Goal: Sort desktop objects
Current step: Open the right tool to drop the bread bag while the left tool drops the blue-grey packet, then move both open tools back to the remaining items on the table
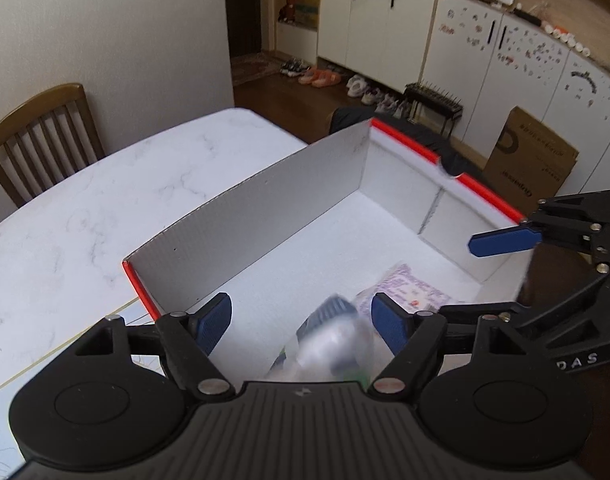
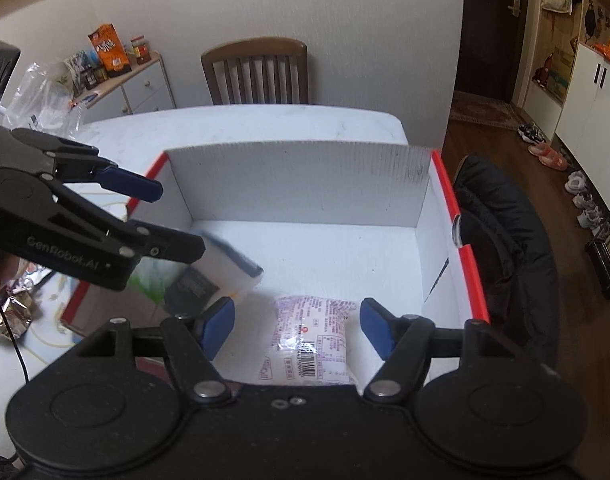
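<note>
A white box with red edges (image 1: 485, 196) (image 2: 465, 264) stands on the marble table. A purple-printed snack packet (image 2: 311, 340) (image 1: 409, 292) lies flat on its floor. My left gripper (image 1: 301, 322) is open above the box's near-left corner; a blurred clear packet with dark and green contents (image 1: 329, 344) (image 2: 221, 272) is in the air just below its fingers, touching neither. My right gripper (image 2: 297, 330) is open and empty, hovering over the purple packet. The left gripper also shows in the right wrist view (image 2: 157, 216), and the right gripper in the left wrist view (image 1: 501, 268).
A wooden chair (image 2: 257, 72) stands at the table's far side. A dark jacket (image 2: 501, 240) hangs beside the box's right wall. Crumpled foil and plastic bags (image 2: 9, 312) lie on the table left of the box. A cardboard carton (image 1: 529, 160) leans against the cabinets.
</note>
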{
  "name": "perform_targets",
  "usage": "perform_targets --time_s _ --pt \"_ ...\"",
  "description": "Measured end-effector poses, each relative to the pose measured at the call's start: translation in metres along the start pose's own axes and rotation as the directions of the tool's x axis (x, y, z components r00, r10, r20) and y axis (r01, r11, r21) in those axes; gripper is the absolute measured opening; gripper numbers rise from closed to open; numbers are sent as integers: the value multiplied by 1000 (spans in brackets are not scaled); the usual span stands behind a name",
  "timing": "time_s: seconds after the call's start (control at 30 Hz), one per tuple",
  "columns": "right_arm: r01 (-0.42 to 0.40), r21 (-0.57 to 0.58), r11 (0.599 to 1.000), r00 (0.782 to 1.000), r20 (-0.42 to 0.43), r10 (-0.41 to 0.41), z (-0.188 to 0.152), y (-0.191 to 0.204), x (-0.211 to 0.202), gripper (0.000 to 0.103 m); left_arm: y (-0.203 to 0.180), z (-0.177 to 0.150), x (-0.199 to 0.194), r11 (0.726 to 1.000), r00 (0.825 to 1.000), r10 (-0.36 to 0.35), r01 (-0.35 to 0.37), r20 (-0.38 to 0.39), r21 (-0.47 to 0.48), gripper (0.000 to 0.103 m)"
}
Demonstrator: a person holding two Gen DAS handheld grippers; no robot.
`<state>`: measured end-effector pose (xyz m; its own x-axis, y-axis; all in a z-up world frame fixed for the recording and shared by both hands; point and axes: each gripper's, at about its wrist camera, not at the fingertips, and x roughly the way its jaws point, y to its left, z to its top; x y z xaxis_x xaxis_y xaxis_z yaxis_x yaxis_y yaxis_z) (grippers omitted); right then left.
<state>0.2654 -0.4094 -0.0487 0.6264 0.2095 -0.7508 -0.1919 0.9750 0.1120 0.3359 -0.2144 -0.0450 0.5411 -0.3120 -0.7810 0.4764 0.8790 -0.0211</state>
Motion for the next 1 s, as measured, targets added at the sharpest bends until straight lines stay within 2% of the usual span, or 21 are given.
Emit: perform_targets --time_s 0.17,0.67,1.0 --pt "-21 -5 1000 999 25 21 -2 5 -14 70 -5 -7 -20 1000 999 -16 16 32 -6 77" --pt "-42 -27 999 995 92 45 -4 39 -50 71 1 -47 -91 998 989 7 1 144 -55 77" --pt "-81 -48 996 992 92 85 -11 98 -55 73 29 -98 -131 995 985 2 15 174 -97 77"
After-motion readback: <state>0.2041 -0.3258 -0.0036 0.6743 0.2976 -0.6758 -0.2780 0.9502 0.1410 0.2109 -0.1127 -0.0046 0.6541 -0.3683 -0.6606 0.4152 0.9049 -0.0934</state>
